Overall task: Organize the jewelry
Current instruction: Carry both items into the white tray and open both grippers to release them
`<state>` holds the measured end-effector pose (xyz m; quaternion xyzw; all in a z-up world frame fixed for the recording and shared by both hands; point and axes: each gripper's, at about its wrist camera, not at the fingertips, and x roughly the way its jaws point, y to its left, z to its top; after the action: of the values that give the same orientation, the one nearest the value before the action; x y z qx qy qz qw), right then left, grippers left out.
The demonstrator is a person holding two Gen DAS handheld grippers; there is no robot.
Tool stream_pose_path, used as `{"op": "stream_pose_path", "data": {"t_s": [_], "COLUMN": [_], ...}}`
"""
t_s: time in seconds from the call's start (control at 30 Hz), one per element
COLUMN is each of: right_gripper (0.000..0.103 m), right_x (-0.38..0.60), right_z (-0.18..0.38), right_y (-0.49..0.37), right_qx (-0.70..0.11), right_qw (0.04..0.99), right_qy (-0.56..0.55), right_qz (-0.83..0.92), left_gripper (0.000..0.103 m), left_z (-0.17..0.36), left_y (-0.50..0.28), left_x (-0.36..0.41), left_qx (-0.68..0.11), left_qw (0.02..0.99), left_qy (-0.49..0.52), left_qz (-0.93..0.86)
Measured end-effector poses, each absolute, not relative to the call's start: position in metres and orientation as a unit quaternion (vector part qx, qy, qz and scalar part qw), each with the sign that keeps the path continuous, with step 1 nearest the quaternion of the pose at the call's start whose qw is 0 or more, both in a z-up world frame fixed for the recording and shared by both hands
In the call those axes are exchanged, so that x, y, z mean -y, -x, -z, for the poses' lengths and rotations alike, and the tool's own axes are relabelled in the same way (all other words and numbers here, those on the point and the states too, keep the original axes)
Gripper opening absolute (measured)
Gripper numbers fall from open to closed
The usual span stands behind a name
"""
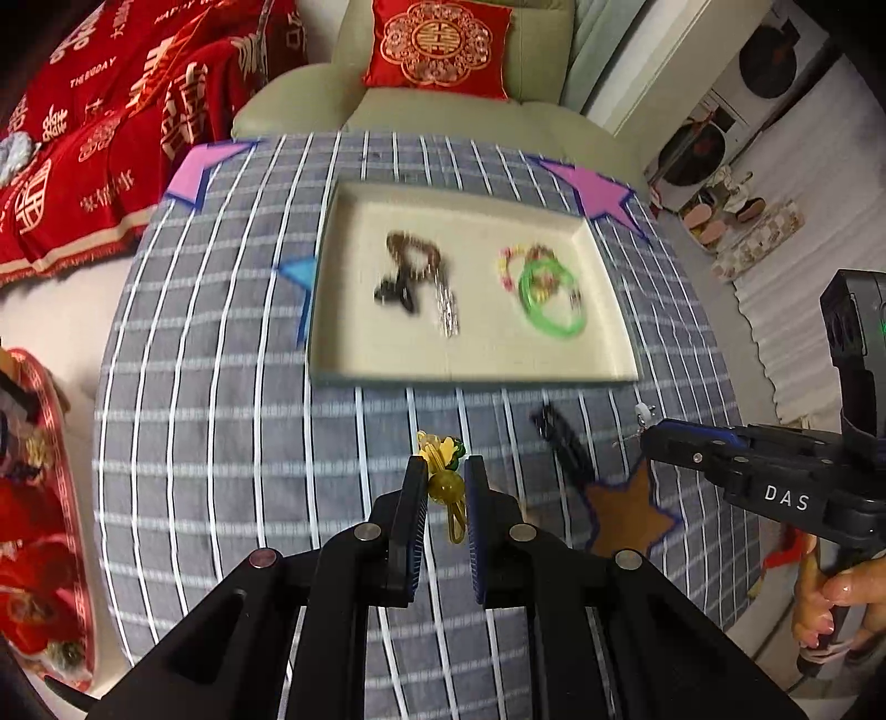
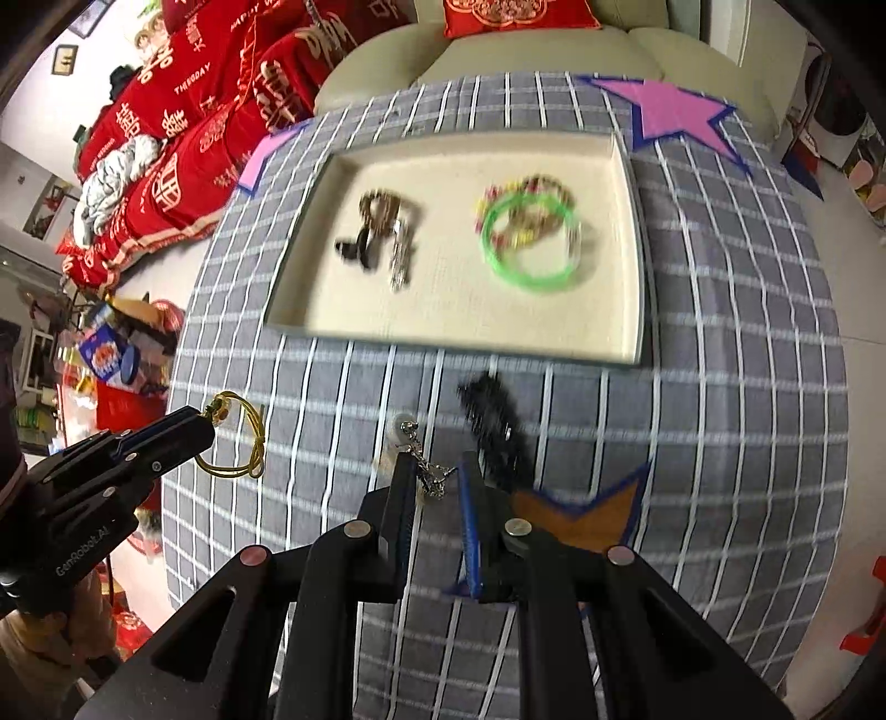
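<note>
My left gripper [image 1: 446,471] is shut on a yellow bead cord ornament [image 1: 444,485], held above the checked cloth in front of the cream tray [image 1: 332,354]. It also shows in the right wrist view [image 2: 232,421]. My right gripper [image 2: 437,468] is shut on a silver chain with a white pendant [image 2: 421,454]; the left wrist view shows it at the right [image 1: 645,429]. The tray [image 2: 631,332] holds a brown bead bracelet with a dark charm and silver tassel [image 1: 415,277] and a green bangle [image 1: 551,299] over colourful bead bracelets [image 2: 526,221].
A black hair clip [image 2: 493,426] lies on the cloth between the tray and an orange star patch [image 2: 587,515]. Pink stars [image 1: 592,188] and a blue star mark the cloth. A sofa with red cushion [image 1: 437,44] stands behind; red blankets lie left.
</note>
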<state>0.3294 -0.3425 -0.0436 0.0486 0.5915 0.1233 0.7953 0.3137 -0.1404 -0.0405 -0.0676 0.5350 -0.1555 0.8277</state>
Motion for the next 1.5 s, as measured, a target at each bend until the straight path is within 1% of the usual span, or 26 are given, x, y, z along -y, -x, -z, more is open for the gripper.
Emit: {"op": "stream_pose_path", "data": {"t_s": [0.33, 0.6, 0.77, 1.2, 1.5], "right_gripper": [0.017, 0.016, 0.016, 0.016, 0.017], "right_x": [0.346, 0.336, 0.327, 0.32, 0.323], "right_z": [0.04, 0.054, 0.069, 0.11, 0.124], "right_y": [-0.394, -0.44, -0.462, -0.489, -0.497], "right_qx": [-0.582, -0.585, -0.591, -0.612, -0.621], "right_qw": [0.8, 0.795, 0.79, 0.776, 0.772], "right_qy": [-0.061, -0.075, -0.076, -0.064, -0.052], "right_qz": [-0.133, -0.141, -0.146, -0.136, -0.127], "left_gripper": [0.022, 0.022, 0.022, 0.022, 0.022], "left_z": [0.046, 0.073, 0.091, 0.129, 0.136], "left_y": [-0.377, -0.418, -0.437, -0.454, -0.458], "left_x": [0.152, 0.158, 0.165, 0.172, 0.18], "left_qx": [-0.526, -0.54, -0.545, -0.566, -0.57], "left_qw": [0.837, 0.833, 0.833, 0.821, 0.819], "left_qy": [0.063, 0.059, 0.037, 0.022, -0.003], "left_qz": [0.135, 0.106, 0.09, 0.07, 0.061]}}
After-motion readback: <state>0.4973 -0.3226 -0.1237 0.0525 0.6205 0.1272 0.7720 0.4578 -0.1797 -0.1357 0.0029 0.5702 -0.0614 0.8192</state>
